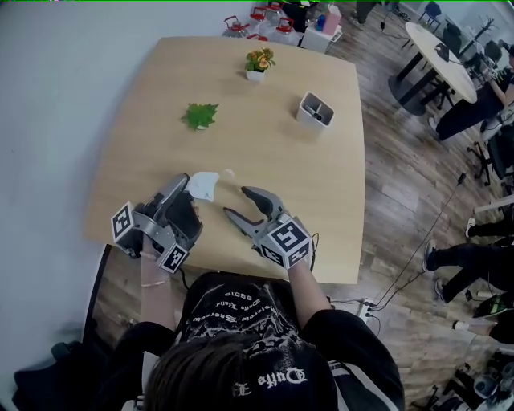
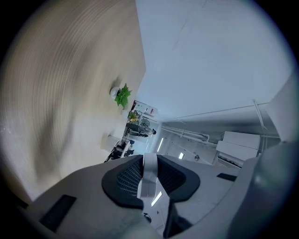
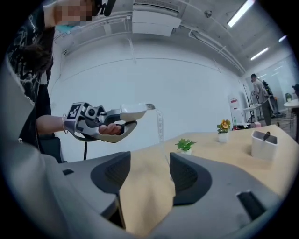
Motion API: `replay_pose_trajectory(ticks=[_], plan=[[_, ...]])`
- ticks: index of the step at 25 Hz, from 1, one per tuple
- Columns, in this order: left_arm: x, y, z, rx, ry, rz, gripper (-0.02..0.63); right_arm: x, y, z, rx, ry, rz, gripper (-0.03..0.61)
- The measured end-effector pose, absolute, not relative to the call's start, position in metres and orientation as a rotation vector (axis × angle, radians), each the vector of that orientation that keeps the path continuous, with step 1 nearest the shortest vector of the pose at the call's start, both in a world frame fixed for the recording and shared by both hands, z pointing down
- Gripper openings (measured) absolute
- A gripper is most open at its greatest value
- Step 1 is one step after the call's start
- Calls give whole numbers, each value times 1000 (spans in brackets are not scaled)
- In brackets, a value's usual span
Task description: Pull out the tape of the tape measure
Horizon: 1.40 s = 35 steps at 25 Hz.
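Note:
My left gripper (image 1: 189, 191) is shut on a small white tape measure (image 1: 204, 186), held just above the near part of the wooden table (image 1: 144, 128). In the left gripper view the white case (image 2: 149, 179) sits pinched between the two dark pads. The right gripper view shows the left gripper (image 3: 135, 116) from the side with the tape measure (image 3: 133, 110) in its jaws and a short strip of tape (image 3: 160, 123) hanging down from it. My right gripper (image 1: 237, 202) stands open just right of the tape measure, with only bare table between its jaws in the right gripper view (image 3: 149, 161).
Farther back on the table are a small green plant (image 1: 201, 115), a potted flower (image 1: 259, 63) and a white holder box (image 1: 315, 109). A round white table (image 1: 440, 60) and seated people are off to the right. Water jugs (image 1: 261, 22) stand beyond the far edge.

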<state>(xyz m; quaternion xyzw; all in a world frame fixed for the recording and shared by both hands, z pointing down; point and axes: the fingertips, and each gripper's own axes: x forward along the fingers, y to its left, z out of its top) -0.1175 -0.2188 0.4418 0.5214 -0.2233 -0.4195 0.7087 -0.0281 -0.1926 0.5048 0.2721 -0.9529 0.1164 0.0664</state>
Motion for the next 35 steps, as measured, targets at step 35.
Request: replay_pose_trajectory(ticks=[35], plan=[[-125,-205,492,1171,-663,-788,87,111,-218,515,1175,-2462,264,41]])
